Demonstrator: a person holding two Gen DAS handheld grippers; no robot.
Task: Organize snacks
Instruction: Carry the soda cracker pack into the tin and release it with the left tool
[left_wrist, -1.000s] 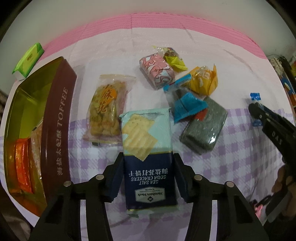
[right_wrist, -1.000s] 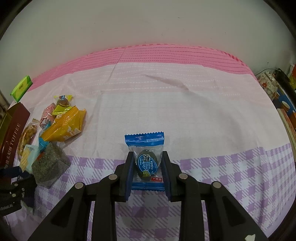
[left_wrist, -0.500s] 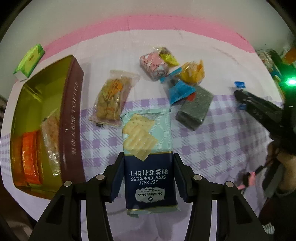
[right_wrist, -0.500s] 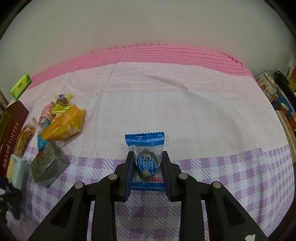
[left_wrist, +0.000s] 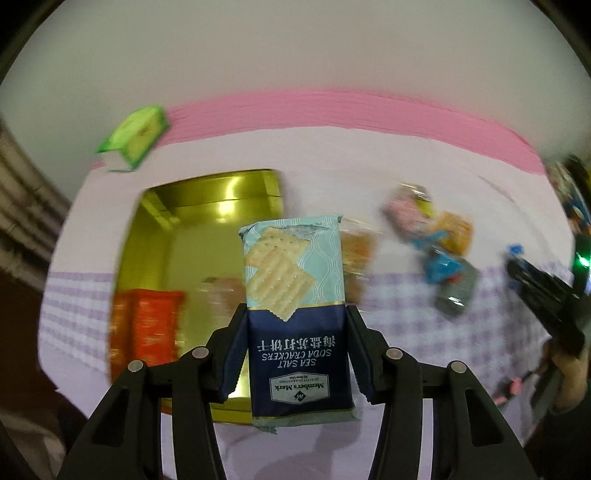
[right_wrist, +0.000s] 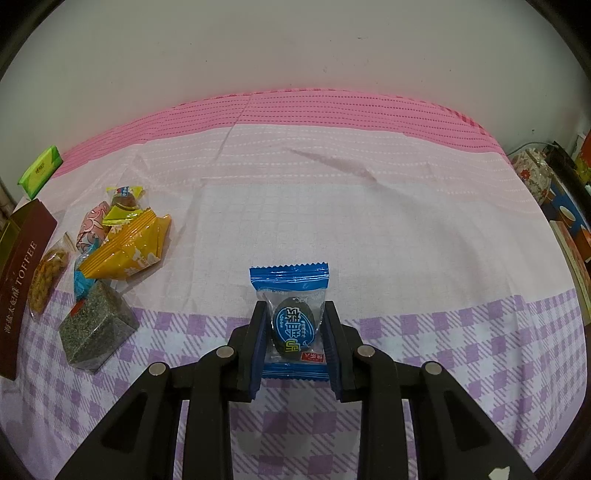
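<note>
My left gripper (left_wrist: 293, 321) is shut on a sea salt soda cracker pack (left_wrist: 295, 295) and holds it in the air over the right side of the open gold toffee tin (left_wrist: 207, 206). An orange packet (left_wrist: 147, 328) lies inside the tin. My right gripper (right_wrist: 291, 325) is shut on a small blue candy packet (right_wrist: 291, 317), low over the purple checked cloth. The loose snacks lie in a pile: a yellow pack (right_wrist: 129, 251), a grey speckled block (right_wrist: 94, 328), a pink wrapped sweet (right_wrist: 90, 229) and a bag of fried twists (right_wrist: 46, 277).
A green tissue pack (left_wrist: 133, 134) lies at the far left on the pink stripe. The tin's brown TOFFEE side (right_wrist: 22, 280) stands at the left edge in the right wrist view. Cluttered items (right_wrist: 535, 177) sit past the cloth's right edge.
My left gripper has risen and swung left with the cracker pack, from over the cloth to over the tin. The right gripper and its candy packet have not moved.
</note>
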